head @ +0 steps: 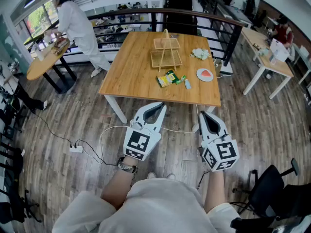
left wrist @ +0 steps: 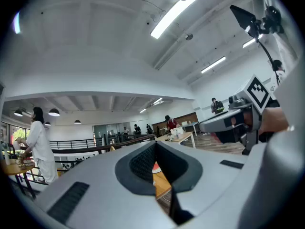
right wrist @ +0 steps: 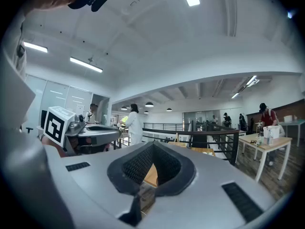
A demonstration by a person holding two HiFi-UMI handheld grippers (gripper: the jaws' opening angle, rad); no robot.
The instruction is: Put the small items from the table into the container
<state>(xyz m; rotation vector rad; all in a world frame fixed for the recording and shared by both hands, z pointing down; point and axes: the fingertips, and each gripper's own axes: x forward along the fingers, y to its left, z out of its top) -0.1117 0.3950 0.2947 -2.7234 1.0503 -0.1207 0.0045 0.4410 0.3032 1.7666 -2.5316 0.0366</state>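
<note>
I've got left claw (head: 159,106) and right claw (head: 204,114) both pinched closed, empty, level. The packet (head: 168,78) and small blue item (head: 187,84) lie on the worktop (head: 136,72), 12 o'clock of both claws, well apart. The container (head: 165,57) sits just beyond, 12 o'clock of packet.

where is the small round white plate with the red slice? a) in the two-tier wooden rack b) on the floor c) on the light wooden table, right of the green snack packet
c: the small round white plate sits on the light wooden table, right of the green snack packet.
</note>
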